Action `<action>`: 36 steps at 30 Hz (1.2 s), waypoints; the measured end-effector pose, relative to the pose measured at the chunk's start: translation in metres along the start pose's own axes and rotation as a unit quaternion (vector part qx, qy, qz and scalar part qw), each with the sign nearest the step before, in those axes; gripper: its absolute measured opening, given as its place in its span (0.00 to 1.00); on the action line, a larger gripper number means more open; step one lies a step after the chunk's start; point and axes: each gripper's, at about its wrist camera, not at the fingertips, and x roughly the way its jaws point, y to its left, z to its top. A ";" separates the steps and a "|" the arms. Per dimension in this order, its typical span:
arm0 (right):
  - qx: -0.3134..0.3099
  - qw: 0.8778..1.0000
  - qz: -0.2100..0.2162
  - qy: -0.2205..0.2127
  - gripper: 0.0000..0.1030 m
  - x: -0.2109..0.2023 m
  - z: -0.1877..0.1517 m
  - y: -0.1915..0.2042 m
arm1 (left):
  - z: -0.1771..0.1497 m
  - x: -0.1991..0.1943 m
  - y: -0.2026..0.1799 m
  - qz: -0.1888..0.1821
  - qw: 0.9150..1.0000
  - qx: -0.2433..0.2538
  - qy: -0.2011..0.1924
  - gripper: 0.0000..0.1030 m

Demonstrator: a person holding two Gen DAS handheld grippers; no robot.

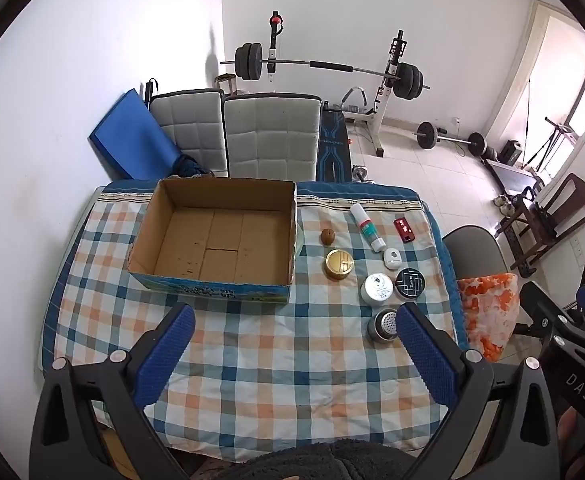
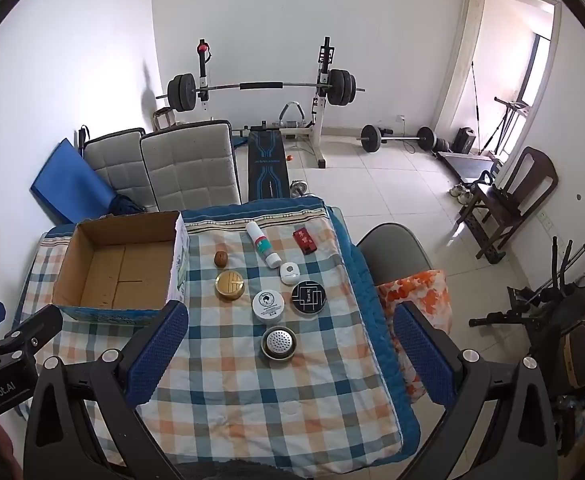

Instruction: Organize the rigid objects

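Note:
An empty cardboard box (image 1: 220, 240) (image 2: 120, 272) stands on the checked tablecloth, left of several small items. Those are a brown nut-like ball (image 1: 327, 236) (image 2: 220, 258), a gold round tin (image 1: 338, 264) (image 2: 230, 285), a white tube (image 1: 367, 227) (image 2: 262, 245), a red case (image 1: 405, 229) (image 2: 305, 239), a white oval device (image 1: 392, 259) (image 2: 290, 272), a white round jar (image 1: 377, 288) (image 2: 268, 306), a black round tin (image 1: 410, 283) (image 2: 308, 298) and a steel strainer lid (image 1: 383, 325) (image 2: 279, 343). My left gripper (image 1: 296, 344) hangs open above the cloth's near half. My right gripper (image 2: 288, 348) is open too, with the strainer lid below and between its fingers, untouched.
The table's right edge drops to a grey chair (image 2: 392, 252) holding an orange patterned cushion (image 2: 416, 304). Two padded chairs (image 1: 268, 136) stand behind the table. A weight bench with barbell (image 2: 260, 88) and loose weights fill the tiled floor beyond.

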 end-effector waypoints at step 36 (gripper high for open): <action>0.010 1.000 0.008 -0.009 1.00 -0.027 0.000 -0.006 | 0.014 -0.019 0.008 0.009 1.000 0.002 -0.022 1.00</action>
